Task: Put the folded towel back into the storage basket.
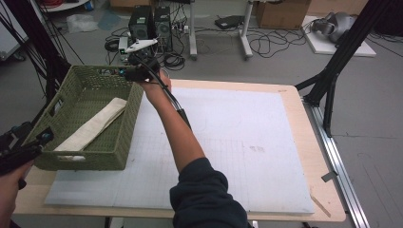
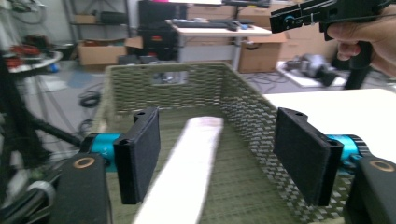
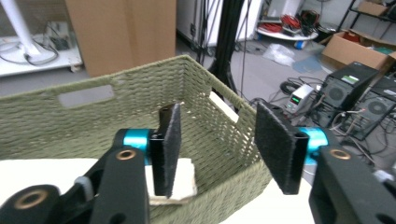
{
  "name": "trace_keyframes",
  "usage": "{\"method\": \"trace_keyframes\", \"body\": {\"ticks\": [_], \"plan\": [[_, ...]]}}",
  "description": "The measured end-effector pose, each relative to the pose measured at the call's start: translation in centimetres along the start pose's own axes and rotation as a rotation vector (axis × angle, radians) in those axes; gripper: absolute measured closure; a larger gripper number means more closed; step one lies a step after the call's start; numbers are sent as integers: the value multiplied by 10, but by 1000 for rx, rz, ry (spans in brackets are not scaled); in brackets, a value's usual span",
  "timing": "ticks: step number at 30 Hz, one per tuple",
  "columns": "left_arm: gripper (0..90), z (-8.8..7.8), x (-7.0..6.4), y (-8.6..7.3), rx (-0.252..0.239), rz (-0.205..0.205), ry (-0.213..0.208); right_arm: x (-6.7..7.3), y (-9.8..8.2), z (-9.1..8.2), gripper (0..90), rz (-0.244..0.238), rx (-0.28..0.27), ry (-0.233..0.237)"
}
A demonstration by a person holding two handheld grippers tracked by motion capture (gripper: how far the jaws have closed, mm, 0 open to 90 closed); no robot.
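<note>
You are holding the left gripper (image 2: 217,156) at the near end of the green woven basket (image 1: 129,121), jaws standing spread with nothing pinched; the folded cream cloth (image 2: 189,163) is lying between them but the pads are not pressing it. Your right gripper (image 3: 217,144) is hovering at the basket's far right corner, jaws likewise spread and gripping nothing.

The cloth is a long, narrow, pale folded strip, lying diagonally on the basket floor (image 1: 92,126). The basket is sitting on the left edge of the white mat (image 1: 228,142) on the table (image 1: 294,92).

In the right gripper view, one jaw is covering part of the cloth's end. In the high view the left gripper (image 1: 28,145) is dark and cut off by the frame edge.

Your right arm is reaching forward, nearly straight, sleeve (image 1: 204,194) pushed to the elbow.
</note>
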State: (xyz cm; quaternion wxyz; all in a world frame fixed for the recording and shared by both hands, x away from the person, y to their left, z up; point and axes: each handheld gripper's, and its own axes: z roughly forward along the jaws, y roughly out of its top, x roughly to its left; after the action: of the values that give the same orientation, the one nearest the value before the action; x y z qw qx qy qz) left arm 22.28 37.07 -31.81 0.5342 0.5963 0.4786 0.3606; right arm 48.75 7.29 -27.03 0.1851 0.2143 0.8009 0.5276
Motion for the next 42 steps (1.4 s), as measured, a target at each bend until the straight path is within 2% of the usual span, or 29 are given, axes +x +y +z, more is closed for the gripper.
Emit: {"method": "trace_keyframes", "body": {"ticks": [1, 3, 6, 10, 16, 23, 32, 42], "plan": [[273, 3, -2, 0, 6, -18, -26, 0, -3, -6, 471, -1, -3, 1], [217, 8, -8, 0, 16, -29, -46, -1, -10, -17, 439, 3, -5, 4], [209, 16, -17, 0, 15, -32, -88, -4, -18, -34, 388, 1, -10, -2], [209, 27, -29, 0, 15, -31, -124, -8, -27, -58, 322, 5, -23, 2], [210, 42, -48, -1, 3, -12, -182, -13, -45, -95, 195, 28, -51, -12], [210, 63, -77, -3, 13, 12, -267, -19, -69, -138, 126, 30, -69, -45], [210, 90, -117, -8, 26, 34, -374, -19, -104, -192, 122, 3, -49, -83], [210, 120, -160, -17, 50, 71, -499, -23, -154, -255, 118, 33, -16, -151]]}}
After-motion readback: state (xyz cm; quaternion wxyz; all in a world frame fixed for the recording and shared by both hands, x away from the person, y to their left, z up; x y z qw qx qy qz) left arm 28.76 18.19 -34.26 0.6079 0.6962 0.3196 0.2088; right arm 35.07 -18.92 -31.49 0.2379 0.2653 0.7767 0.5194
